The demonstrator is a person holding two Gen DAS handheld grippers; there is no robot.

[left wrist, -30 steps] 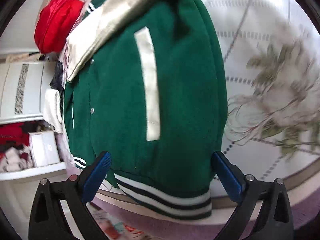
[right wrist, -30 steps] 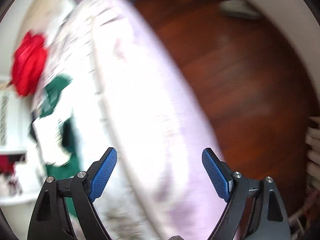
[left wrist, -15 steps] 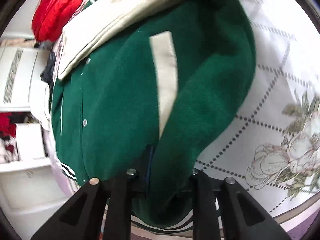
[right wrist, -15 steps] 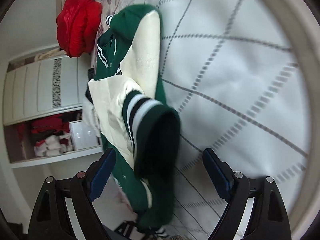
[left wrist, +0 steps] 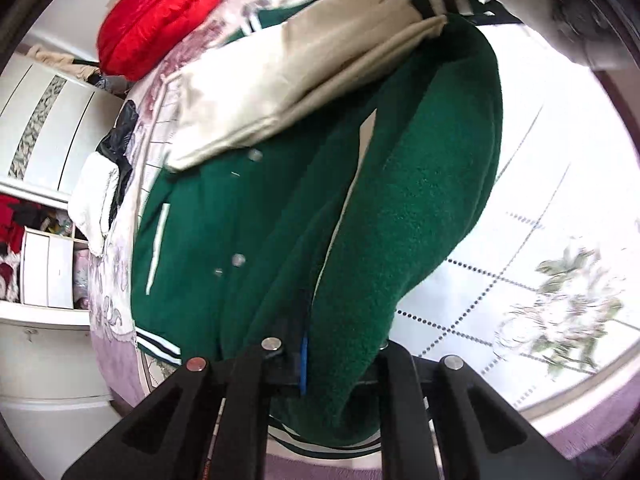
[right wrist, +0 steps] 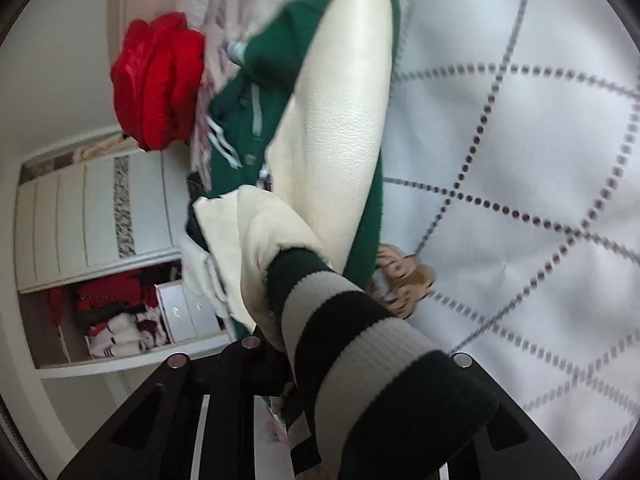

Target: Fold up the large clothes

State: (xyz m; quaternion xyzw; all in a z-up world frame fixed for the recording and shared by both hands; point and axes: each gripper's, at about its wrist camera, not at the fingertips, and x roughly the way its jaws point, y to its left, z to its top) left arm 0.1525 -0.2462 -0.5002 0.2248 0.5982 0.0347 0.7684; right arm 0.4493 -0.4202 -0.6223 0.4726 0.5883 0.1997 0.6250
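Observation:
A green varsity jacket [left wrist: 400, 220] with cream sleeves [left wrist: 280, 92] lies on a white quilted bedspread [left wrist: 540, 200]. My left gripper [left wrist: 340, 364] is shut on a thick fold of the green body near the striped hem, and the fabric rises up from the bed. In the right wrist view the striped sleeve cuff [right wrist: 352, 332] fills the gap of my right gripper [right wrist: 360, 364]. Its jaws are closing on the cuff and press on it, and the cream sleeve [right wrist: 340, 120] trails away behind. The cuff hides the pads.
A red padded garment [left wrist: 156, 16] lies at the far end of the bed. White and dark clothes [left wrist: 96, 200] hang at the bed's left edge, beside a white wardrobe [right wrist: 92, 216] with open shelves. A small tan spotted object [right wrist: 404, 280] rests on the bedspread [right wrist: 520, 140] beside the jacket.
My left gripper shut on the jacket's green hem area and lifted it. My right gripper swung from over the floor to the jacket and closed around the striped cuff.

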